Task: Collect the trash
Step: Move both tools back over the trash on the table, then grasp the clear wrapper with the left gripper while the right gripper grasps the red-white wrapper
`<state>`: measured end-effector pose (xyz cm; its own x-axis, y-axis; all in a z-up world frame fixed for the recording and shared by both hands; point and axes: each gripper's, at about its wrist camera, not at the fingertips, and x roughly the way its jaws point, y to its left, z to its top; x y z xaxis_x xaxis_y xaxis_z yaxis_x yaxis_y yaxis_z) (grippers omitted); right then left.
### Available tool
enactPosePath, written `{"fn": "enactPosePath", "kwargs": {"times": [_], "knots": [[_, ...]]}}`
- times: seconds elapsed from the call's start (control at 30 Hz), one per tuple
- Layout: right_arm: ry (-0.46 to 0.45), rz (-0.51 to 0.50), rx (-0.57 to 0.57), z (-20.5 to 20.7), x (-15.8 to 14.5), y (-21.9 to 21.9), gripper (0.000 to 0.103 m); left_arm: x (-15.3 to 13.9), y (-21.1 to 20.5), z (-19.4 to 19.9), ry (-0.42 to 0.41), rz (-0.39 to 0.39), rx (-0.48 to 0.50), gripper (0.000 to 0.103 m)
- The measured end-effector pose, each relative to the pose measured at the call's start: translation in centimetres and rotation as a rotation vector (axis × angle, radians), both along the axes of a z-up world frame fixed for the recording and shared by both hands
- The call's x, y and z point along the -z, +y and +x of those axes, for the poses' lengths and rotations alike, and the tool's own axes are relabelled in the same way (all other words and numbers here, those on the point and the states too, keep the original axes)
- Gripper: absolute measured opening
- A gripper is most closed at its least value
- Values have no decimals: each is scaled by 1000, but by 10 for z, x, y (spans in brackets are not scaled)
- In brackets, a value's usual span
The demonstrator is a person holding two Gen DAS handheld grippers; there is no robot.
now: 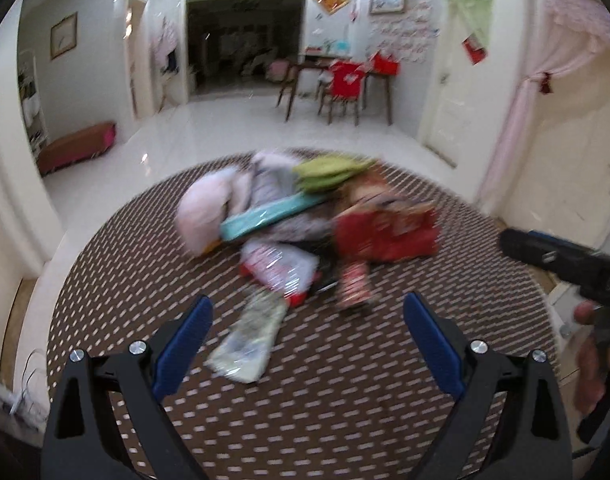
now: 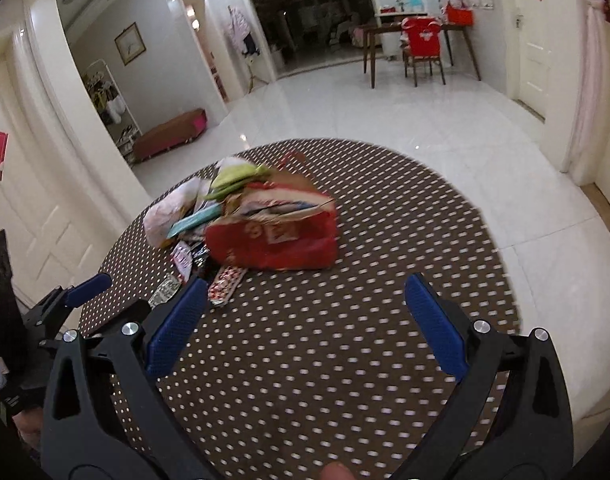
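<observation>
Fingers point(image 1: 193, 340) of our left gripper point(image 1: 305, 344) stand wide apart with nothing between them, and those of our right gripper point(image 2: 305, 328) are spread just as wide and equally bare. Both hover above the dotted surface point(image 1: 345, 400), short of the trash.

The trash sits as one heap point(image 1: 305, 216) in the middle of the left view, ahead of both grippers. Nearest our left fingers lies a flat pale wrapper point(image 1: 249, 340), in the lower centre of that view, just inside the left finger's line. Its long axis runs from lower left to upper right, roughly along our line of reach, so the fingers would close across its narrow width. Motion blur leaves us unsure whether it lies fully flat or is slightly curled.

In the right view the red bag point(image 2: 273, 240) fills the centre, mouth up and seemingly already stuffed with packets; a red-patterned wrapper point(image 2: 225, 288) lies just below and left of it, close to the right gripper's left finger.

We judge the left gripper better placed for the pale wrapper, and the right one nearer the bag and the patterned wrapper.
</observation>
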<state>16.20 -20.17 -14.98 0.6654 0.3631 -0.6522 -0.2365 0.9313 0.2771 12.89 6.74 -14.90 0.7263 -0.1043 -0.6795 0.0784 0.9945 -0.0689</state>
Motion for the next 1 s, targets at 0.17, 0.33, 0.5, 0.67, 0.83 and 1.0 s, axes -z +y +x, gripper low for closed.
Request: {"fn": "enactPosePath", "kwargs": {"times": [0.17, 0.33, 0.5, 0.67, 0.83, 1.0], "knots": [[55, -21, -31, 4, 20, 24, 97, 29, 20, 17, 100, 53, 3, 94], [76, -34, -56, 9, 31, 42, 94, 46, 23, 36, 168, 79, 31, 92], [105, -62, -90, 21, 42, 62, 73, 43, 27, 45, 153, 83, 48, 55], [134, -83, -110, 33, 52, 87, 61, 39, 34, 43, 141, 43, 42, 18], [124, -142, -112, 40, 59, 110, 42, 39, 48, 26, 135, -19, 1, 16], [88, -210, -143, 34, 61, 131, 25, 36, 61, 13, 124, -60, -26, 16]]}}
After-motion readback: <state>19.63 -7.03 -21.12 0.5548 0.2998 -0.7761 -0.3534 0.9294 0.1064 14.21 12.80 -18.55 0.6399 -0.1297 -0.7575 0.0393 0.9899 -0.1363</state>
